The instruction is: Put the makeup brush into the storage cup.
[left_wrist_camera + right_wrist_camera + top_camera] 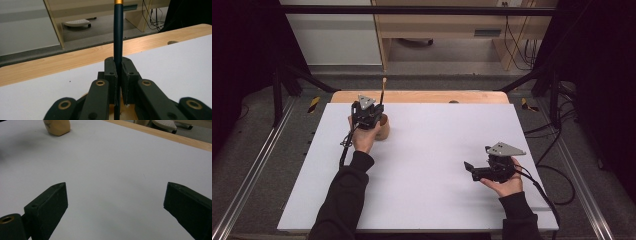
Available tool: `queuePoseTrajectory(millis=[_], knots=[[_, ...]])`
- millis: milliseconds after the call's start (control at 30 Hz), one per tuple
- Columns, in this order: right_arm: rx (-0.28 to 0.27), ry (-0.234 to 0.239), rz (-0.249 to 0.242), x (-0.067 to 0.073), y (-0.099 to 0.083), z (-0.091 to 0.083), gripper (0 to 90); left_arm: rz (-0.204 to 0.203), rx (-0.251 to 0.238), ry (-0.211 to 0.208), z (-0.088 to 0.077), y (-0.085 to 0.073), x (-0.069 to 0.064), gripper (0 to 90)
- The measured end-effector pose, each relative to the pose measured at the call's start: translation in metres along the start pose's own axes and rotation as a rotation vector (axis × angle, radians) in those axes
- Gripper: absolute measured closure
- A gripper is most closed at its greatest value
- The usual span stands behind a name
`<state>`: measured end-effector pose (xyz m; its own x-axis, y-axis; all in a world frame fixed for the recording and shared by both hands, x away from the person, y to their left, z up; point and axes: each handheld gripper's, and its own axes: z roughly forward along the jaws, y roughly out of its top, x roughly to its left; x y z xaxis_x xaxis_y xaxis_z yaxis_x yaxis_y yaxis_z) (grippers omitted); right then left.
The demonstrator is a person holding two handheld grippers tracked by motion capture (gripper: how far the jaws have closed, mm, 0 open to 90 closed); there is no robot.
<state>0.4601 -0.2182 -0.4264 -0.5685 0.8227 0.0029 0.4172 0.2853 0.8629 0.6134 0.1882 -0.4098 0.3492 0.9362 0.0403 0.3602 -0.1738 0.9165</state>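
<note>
pen (118, 32): dark slim shaft with a gold band near the top, standing upright, pinched between the pads of my left gripper (119, 75) over the far left of the sheet. its lower end drops out of sight behind the jaws, toward the wooden holder (383, 131) just beside that gripper; i cannot tell whether the tip is inside it.

risks, as i judge them:
- grip sits low on a long shaft, so a small wrist tilt could swing the top wide and lever the pen out of the pads.
- if the tip meets the holder's rim off centre, the light holder may tip or slide on the smooth sheet.
- letting go before the pen is seated would drop it, and it would likely roll.

right gripper (115, 202): jaws spread wide, holding nothing, low over the near right of the sheet, well apart from the pen. holder seen far off at top left of its view (57, 126).

surface: white sheet (437, 150) over a wooden table (422, 96), whose far edge shows bare.

room: dark frame rails at both sides, grey floor, pale wooden furniture and loose cables beyond.
</note>
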Motion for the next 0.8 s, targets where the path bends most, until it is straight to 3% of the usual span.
queuePoseTrajectory(millis=[800], knots=[[0.001,0.003,-0.010,0.000,0.000,0.000,5.6,0.009,0.033,-0.004,0.004,-0.019,-0.005,83.5]])
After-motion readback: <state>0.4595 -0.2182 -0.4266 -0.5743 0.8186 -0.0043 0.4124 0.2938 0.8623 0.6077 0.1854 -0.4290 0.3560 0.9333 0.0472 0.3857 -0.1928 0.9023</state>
